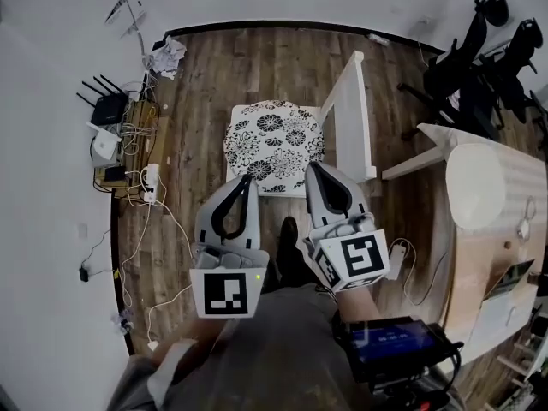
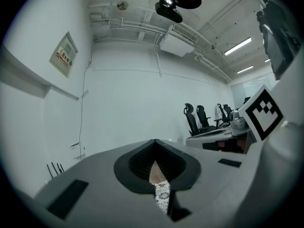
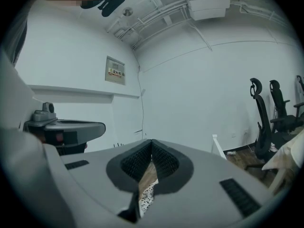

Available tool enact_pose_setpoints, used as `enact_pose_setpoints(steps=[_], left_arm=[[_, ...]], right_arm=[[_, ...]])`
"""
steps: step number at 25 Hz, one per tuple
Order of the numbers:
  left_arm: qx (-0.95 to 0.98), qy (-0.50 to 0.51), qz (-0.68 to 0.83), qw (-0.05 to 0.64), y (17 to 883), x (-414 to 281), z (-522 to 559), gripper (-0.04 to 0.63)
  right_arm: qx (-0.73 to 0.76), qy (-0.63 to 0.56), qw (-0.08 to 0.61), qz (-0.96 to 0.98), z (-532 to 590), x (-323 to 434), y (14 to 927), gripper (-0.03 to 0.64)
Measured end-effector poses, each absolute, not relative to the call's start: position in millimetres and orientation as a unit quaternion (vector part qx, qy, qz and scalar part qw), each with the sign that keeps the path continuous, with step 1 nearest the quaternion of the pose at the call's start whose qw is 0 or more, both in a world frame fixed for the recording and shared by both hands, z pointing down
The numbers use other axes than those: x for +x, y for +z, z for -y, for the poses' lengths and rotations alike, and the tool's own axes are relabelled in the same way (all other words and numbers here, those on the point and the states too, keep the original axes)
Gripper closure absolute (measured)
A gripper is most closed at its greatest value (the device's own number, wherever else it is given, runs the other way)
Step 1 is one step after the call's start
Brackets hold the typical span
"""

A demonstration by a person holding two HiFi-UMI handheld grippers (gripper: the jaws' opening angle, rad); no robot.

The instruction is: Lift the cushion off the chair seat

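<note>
Black-and-white floral cushion (image 1: pixel 272 139) lies just beyond my left gripper (image 1: pixel 243 180) and right gripper (image 1: pixel 312 167); both are pinched shut, empty, tips equally close to its near edge.

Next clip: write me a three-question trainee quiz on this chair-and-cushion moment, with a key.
1. True or false: the floral cushion lies on the white chair seat.
2. The left hand-held gripper and right hand-held gripper have jaws: A) wide apart B) together C) clamped on a cable.
3. Name the black device with antennas at the head view's left.
Key: 1 true; 2 B; 3 a router.
</note>
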State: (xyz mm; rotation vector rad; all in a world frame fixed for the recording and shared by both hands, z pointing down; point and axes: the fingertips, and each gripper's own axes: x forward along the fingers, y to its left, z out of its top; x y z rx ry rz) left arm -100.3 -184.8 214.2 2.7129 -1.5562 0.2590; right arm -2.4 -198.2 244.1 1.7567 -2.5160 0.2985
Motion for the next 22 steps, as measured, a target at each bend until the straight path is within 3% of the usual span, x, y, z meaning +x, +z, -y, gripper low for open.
enact_pose_setpoints(steps=[10,22], left_arm=[[0.871,0.113,0.477,-0.008,221,-54,261,0.589],[0.869,0.092,0.486,0.003,219,-77,321,0.589]], right_arm=[[0.579,0.114,0.007,0.808,280,44,251,0.611],[0.577,0.106,0.030,0.809,333,24,253,0.611]])
